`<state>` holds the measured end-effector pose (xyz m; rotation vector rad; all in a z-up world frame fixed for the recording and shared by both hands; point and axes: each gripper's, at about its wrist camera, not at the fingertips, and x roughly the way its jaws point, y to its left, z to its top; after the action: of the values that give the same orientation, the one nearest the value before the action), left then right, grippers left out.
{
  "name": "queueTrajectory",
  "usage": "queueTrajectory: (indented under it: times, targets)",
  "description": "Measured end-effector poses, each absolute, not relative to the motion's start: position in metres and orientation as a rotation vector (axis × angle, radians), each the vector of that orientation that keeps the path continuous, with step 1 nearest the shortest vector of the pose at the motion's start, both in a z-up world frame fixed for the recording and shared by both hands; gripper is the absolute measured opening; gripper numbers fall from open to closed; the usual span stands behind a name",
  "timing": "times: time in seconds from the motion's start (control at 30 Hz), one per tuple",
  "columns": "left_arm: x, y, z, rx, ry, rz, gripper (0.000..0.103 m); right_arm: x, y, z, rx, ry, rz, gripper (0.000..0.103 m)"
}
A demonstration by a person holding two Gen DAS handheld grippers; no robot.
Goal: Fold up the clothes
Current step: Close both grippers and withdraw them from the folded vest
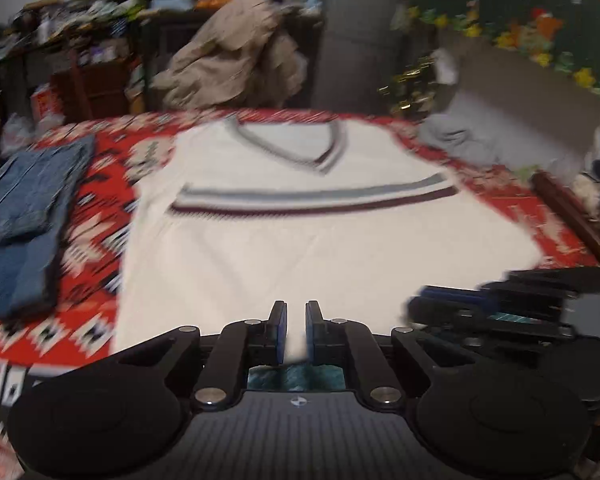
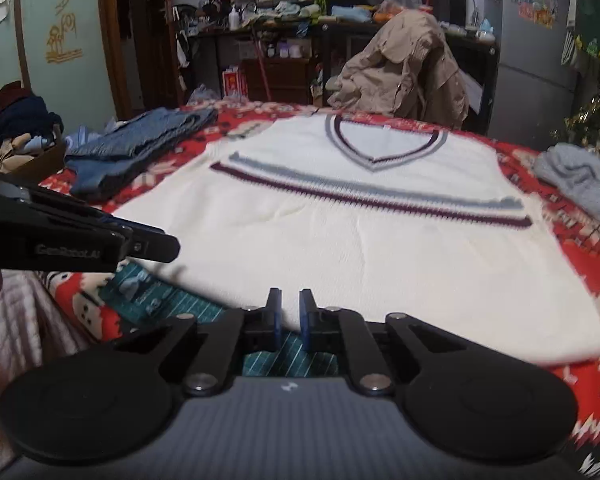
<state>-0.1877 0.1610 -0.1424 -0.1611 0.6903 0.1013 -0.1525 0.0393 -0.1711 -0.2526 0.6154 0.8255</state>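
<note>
Both grippers, left gripper (image 1: 296, 330) and right gripper (image 2: 290, 318), have jaws nearly closed with a narrow gap, holding nothing; the white vest (image 2: 360, 232) lies flat ahead of them, unfolded; next comes gripping its near hem

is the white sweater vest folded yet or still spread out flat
Spread flat. The white sweater vest lies fully open on the red patterned cloth, V-neck and chest stripes showing.

White vest (image 2: 340, 240) looks fine-ribbed knit; jeans (image 2: 140, 148) denim; red blanket (image 2: 580, 256) perhaps woven, matt
</note>
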Motion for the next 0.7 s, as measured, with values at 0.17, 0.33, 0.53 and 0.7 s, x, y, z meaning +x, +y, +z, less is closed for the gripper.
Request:
queueTrajectory:
  times: [0.17, 0.33, 0.53, 0.7]
  targets:
    - [-0.168, 0.143, -0.160, -0.115, 0.747, 0.043, 0.008, -0.150, 0.039, -0.177, -0.279, 0.617, 0.809, 0.010]
    - [-0.171, 0.136, -0.167, -0.075, 0.771, 0.049, 0.009, -0.154, 0.033, -0.186, -0.309, 0.625, 0.805, 0.010]
    - [-0.169, 0.139, -0.158, -0.120, 0.724, 0.074, 0.011, -0.140, 0.014, -0.175, -0.269, 0.619, 0.739, 0.010]
    - [-0.160, 0.140, -0.168, -0.139, 0.760, 0.081, 0.012, -0.125, 0.007, -0.183, -0.279, 0.644, 0.705, 0.011]
